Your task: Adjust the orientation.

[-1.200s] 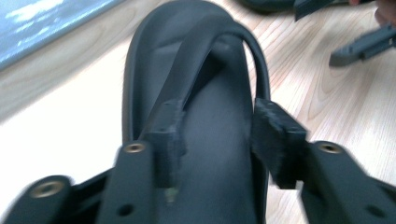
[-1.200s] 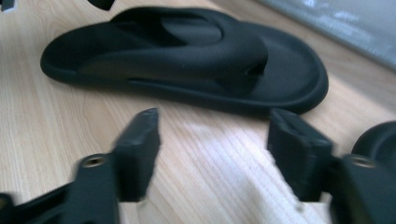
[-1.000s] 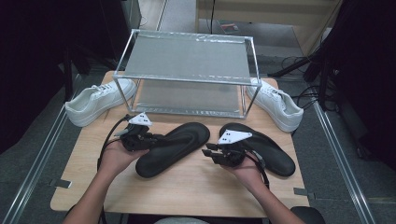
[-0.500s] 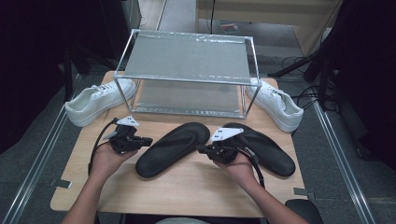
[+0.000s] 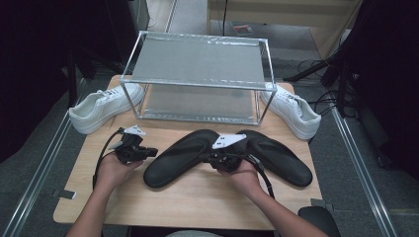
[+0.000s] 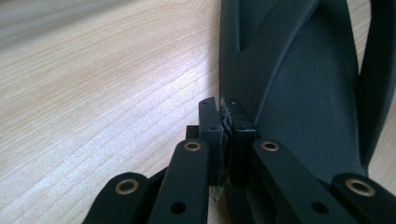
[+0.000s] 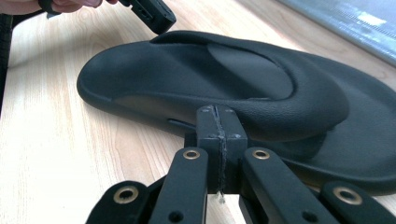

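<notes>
Two black slippers lie on the wooden table, toes meeting near the middle, heels splayed out toward the person. The L slipper runs from the centre down to the left; the R slipper runs from the centre down to the right.

L gripper sits just beside the L slipper's outer edge, pointing at it. In the left gripper view its jaws are pressed together w/ nothing between them, tips right at the slipper's rim; can't tell if they touch it. Jaws have just been closing, on nothing.

R gripper sits between the two slippers, pointing at the L slipper's inner side. In the right gripper view its jaws are together too, pads meeting flat, w/ nothing in them, and the slipper's side wall is just ahead of the tips. These jaws have also just been closing, on nothing. The L gripper's tip shows at the slipper's far edge in that view.

Behind the slippers stands a metal-framed rack w/ two mesh shelves. A white sneaker lies on each side of it: the L sneaker hanging partly past the table's left edge, the R sneaker by the rack's right post. Both sneakers are well apart from the grippers.

Cables trail from each gripper back along the person's forearms.
</notes>
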Motion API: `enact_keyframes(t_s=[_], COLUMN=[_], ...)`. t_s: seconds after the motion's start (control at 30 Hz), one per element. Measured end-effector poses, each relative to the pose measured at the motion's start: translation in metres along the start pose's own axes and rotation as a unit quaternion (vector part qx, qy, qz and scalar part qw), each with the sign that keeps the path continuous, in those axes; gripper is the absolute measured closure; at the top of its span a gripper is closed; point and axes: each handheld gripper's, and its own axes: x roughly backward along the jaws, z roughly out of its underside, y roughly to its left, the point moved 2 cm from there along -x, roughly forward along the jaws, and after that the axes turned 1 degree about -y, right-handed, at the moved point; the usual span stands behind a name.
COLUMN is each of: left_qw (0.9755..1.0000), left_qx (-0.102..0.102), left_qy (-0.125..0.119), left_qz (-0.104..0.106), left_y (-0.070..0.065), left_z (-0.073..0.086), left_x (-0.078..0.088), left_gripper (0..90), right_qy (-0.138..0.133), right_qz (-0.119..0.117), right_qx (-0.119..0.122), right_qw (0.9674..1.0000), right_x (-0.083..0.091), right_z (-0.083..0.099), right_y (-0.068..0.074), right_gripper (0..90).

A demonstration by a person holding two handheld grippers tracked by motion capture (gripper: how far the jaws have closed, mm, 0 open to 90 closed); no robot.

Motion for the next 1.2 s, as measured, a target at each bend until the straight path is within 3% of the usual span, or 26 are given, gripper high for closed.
enact_keyframes(t_s=[0.1,0.33,0.8,1.2], left_qw=[0.9999,1.0000,0.9992,0.9973], left_qx=[-0.001,0.002,-0.016,-0.030], left_qy=[0.011,0.009,0.032,0.047], left_qz=[0.001,-0.002,0.019,0.048], left_y=[-0.001,-0.004,-0.022,-0.034], left_z=[0.001,0.001,0.008,0.009], left_x=[-0.004,-0.005,-0.003,-0.006], left_gripper=[87.9,89.0,89.7,89.7], right_qy=[0.007,0.006,0.002,-0.003], right_qz=[0.002,0.001,0.009,0.018], right_qx=[0.001,-0.006,-0.021,-0.030], right_qw=[1.0000,1.0000,0.9997,0.9994], right_x=[-0.003,-0.010,-0.009,-0.007], right_z=[0.000,-0.001,0.000,0.001], right_y=[0.001,-0.001,-0.007,-0.013], right_gripper=[90.0,90.0,90.0,89.0])
